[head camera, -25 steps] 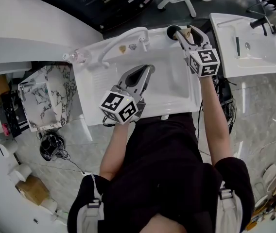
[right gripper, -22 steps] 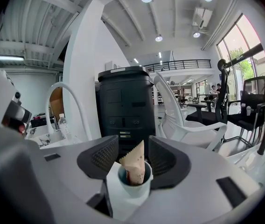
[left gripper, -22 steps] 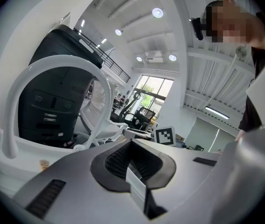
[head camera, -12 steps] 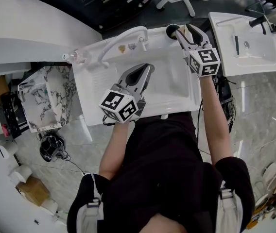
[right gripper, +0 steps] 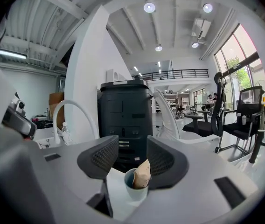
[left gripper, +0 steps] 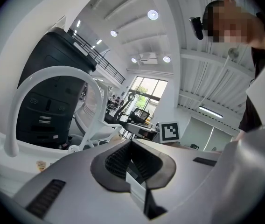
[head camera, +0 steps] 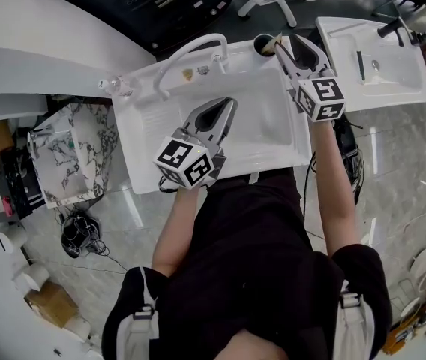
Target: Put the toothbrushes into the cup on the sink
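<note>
A small pale cup (right gripper: 135, 190) stands on the back right corner of the white sink (head camera: 273, 137), also seen as the cup (head camera: 264, 45) in the head view. A tan-wrapped toothbrush (right gripper: 142, 174) sticks up out of it. My right gripper (right gripper: 133, 157) is open, its jaws on either side of the cup and just short of it; the head view puts this gripper (head camera: 294, 47) at the sink's right rear. My left gripper (head camera: 228, 105) hangs over the basin, shut with nothing in it, and the left gripper (left gripper: 131, 143) points toward the faucet.
A white arched faucet (head camera: 190, 55) rises at the sink's back, with a clear bottle (head camera: 115, 87) at the back left corner. A second white sink (head camera: 393, 81) stands to the right. A marble-patterned box (head camera: 70, 156) sits left of the sink.
The right gripper has drawn slightly back from the cup, and the tan toothbrush now stands in the cup. The left gripper has stayed where it was.
</note>
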### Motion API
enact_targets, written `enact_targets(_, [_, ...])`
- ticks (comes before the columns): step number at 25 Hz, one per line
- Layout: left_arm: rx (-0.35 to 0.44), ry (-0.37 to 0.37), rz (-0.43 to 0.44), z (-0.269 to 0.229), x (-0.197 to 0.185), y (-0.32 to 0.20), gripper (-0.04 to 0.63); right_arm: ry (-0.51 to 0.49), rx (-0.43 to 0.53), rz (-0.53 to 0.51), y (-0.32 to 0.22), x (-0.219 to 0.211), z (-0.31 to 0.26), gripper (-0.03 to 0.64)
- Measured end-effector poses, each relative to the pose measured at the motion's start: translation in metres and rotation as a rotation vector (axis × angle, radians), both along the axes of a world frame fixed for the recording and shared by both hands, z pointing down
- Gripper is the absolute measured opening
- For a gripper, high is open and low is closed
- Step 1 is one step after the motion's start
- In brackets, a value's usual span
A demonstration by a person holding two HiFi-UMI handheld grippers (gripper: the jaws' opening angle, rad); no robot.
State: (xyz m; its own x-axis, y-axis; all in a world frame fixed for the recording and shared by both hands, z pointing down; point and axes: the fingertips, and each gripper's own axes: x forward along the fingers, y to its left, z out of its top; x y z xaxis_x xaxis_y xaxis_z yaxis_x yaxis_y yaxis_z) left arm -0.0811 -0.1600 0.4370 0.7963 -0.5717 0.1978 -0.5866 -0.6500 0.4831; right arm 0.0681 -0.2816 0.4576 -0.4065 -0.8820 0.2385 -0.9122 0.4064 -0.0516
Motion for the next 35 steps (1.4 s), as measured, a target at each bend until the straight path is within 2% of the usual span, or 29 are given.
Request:
enact_targets(10, [0.038,0.006,0.011,-0.01,0.003,0.02,0.008,-0.024,0.072,-0.048,0.048,-0.009,-0.038,0.182])
enact_targets(19, [0.058,-0.004,-0.035,-0.022,0.012,0.041,0.008,-0.083,0.086,-0.138,0.094,-0.018,-0.052,0.091])
enact_targets(35, [0.093,-0.007,-0.113,-0.043,0.048,0.113,0.008,-0.185,0.143,-0.282,0.209,-0.005,-0.094,0.044])
